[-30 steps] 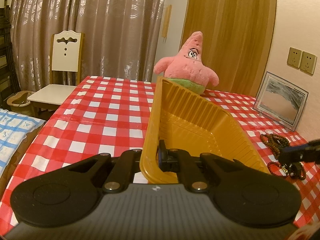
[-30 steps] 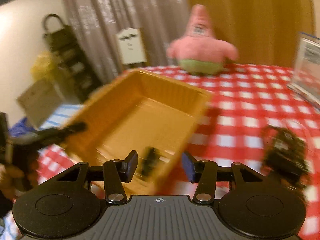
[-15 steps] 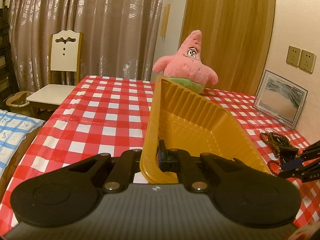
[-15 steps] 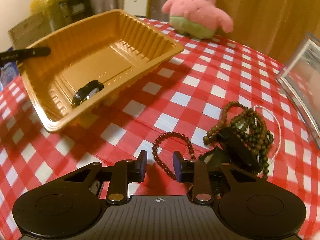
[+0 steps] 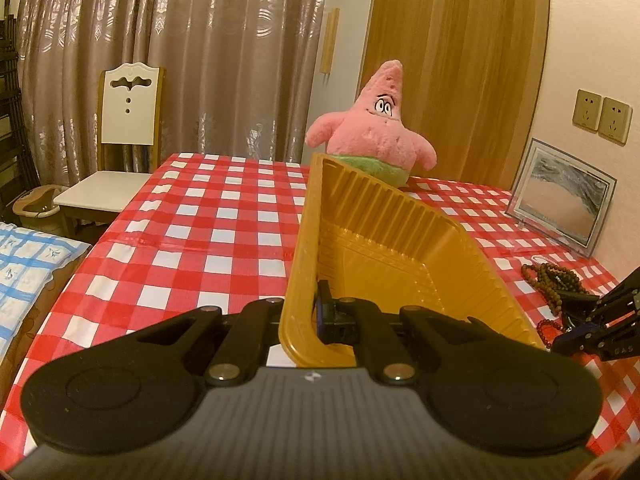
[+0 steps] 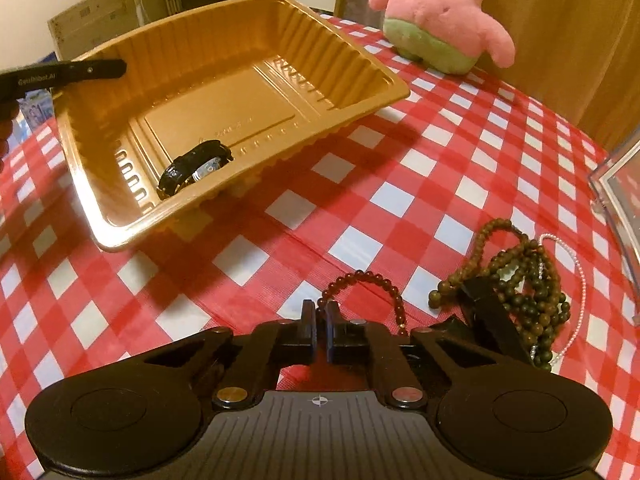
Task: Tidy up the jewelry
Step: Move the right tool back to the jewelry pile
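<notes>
My left gripper [image 5: 316, 312] is shut on the near rim of an orange plastic tray [image 5: 380, 240], which it holds tilted on the checked cloth. In the right wrist view the tray [image 6: 240, 92] holds a black watch [image 6: 192, 168] in its lower corner. My right gripper [image 6: 320, 320] points down at the cloth, its jaws closing and pinching the left end of a dark red bead bracelet [image 6: 380, 280]. Right of it lies a heap of brown-green bead strings [image 6: 520, 280] with a black strap [image 6: 492, 320] and a thin pale chain [image 6: 576, 264]. The right gripper [image 5: 592, 332] also shows at the left wrist view's right edge.
A pink star plush [image 6: 440, 12] sits at the table's far side behind the tray. A clear picture frame [image 5: 560, 204] leans on the wall at the right. A white chair [image 5: 120, 152] stands off the table's far left corner.
My right gripper swung from over the tray down to the bead heap, and its jaws closed from wide apart onto the red bracelet. The left gripper and tray kept still.
</notes>
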Motion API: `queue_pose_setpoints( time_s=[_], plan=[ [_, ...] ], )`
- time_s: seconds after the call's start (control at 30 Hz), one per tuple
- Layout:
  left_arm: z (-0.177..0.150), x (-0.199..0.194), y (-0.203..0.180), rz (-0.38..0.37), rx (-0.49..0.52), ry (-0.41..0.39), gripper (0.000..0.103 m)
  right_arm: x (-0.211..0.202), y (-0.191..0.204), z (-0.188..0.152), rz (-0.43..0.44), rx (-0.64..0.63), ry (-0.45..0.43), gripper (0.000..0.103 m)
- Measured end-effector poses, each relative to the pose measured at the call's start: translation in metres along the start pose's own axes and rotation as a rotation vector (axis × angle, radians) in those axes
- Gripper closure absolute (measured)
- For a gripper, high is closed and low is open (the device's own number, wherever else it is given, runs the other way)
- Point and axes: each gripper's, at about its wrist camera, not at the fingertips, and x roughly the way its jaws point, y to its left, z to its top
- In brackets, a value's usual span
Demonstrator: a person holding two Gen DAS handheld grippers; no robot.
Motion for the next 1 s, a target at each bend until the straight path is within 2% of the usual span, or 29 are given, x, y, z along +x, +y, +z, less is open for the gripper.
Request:
queue_pose_setpoints(
  time_s=[0.27, 0.43, 0.67, 0.8, 1.0],
  plan=[
    [0.000, -0.001, 0.000, 0.000, 0.003, -0.001, 0.098, -0.037, -0.018, 0.014, 0.071, 0.203, -0.136, 0.099],
    [0.000, -0.001, 0.000, -0.001, 0.005, -0.001, 0.098, -0.065, -0.022, 0.030, 0.127, 0.286, -0.233, 0.099],
    [0.000, -0.001, 0.000, -0.001, 0.005, -0.001, 0.098, -0.088, 0.001, 0.062, 0.220, 0.272, -0.324, 0.099],
    [0.000, -0.001, 0.000, -0.001, 0.005, -0.001, 0.098, -0.088, 0.017, 0.081, 0.293, 0.251, -0.354, 0.099],
    [0.000, -0.001, 0.000, -0.001, 0.005, -0.001, 0.098, -0.059, 0.046, 0.093, 0.363, 0.260, -0.317, 0.099]
  ],
)
